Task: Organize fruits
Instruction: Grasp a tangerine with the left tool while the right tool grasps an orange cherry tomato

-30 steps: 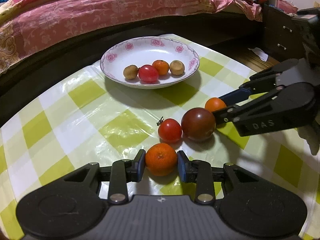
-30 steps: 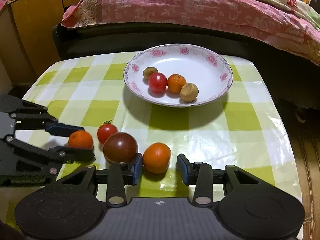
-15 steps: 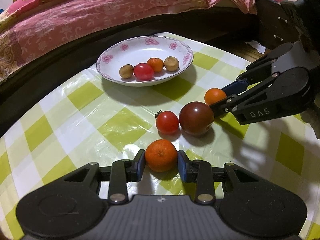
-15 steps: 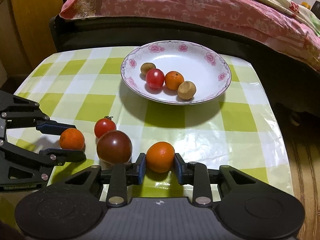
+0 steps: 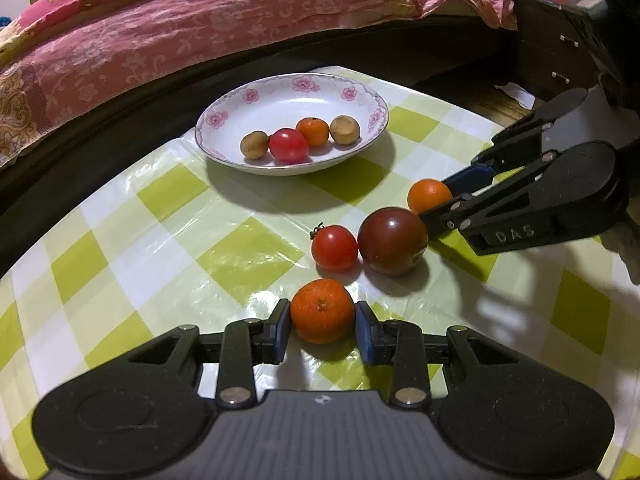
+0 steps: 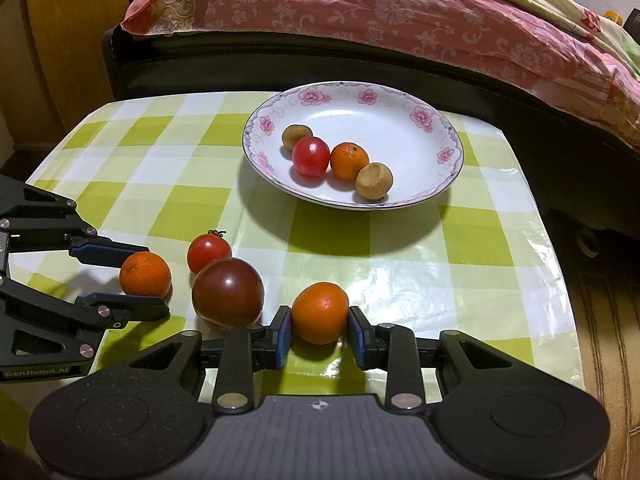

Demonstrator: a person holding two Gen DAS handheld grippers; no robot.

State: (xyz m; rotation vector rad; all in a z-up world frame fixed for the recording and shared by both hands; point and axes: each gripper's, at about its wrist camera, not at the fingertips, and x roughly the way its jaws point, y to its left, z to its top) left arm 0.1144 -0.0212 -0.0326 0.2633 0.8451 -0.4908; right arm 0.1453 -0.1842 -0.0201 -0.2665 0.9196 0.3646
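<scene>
Left wrist view: left gripper (image 5: pixel 322 326) pinches a mandarin (image 5: pixel 322 310), both blue pads flush on its sides, fruit sitting on the green-and-white checked tablecloth (image 5: pixel 120 240). Landmark is the floral plate (image 5: pixel 374 96) at the far end of the table, next to the bed with the pink quilt (image 5: pixel 160 32). Plate holds four pieces in a rough row: brown round fruit (image 5: pixel 254 145), red tomato (image 5: pixel 289 145), small orange (image 5: pixel 313 131), second brown round fruit (image 5: pixel 345 129). Nearer the camera than the plate, loose on the cloth: a small red tomato with stem (image 5: pixel 334 248) touching a big dark tomato (image 5: pixel 393 241). The pinched mandarin lies nearer still, just beside the small tomato. Right wrist view: right gripper (image 6: pixel 319 332) is clamped on an orange fruit (image 6: pixel 320 313), pads tight on both sides, fruit down on the cloth on the near side of the plate (image 6: pixel 454 140), just right of the dark tomato (image 6: pixel 228 293). Same view shows the left gripper (image 6: pixel 152 276) coming in from the left edge with its mandarin (image 6: pixel 145 273) between the fingers, left of the small tomato (image 6: pixel 209 253). Whether either fruit is off the cloth: can't tell; both look seated with contact shadows under them.
</scene>
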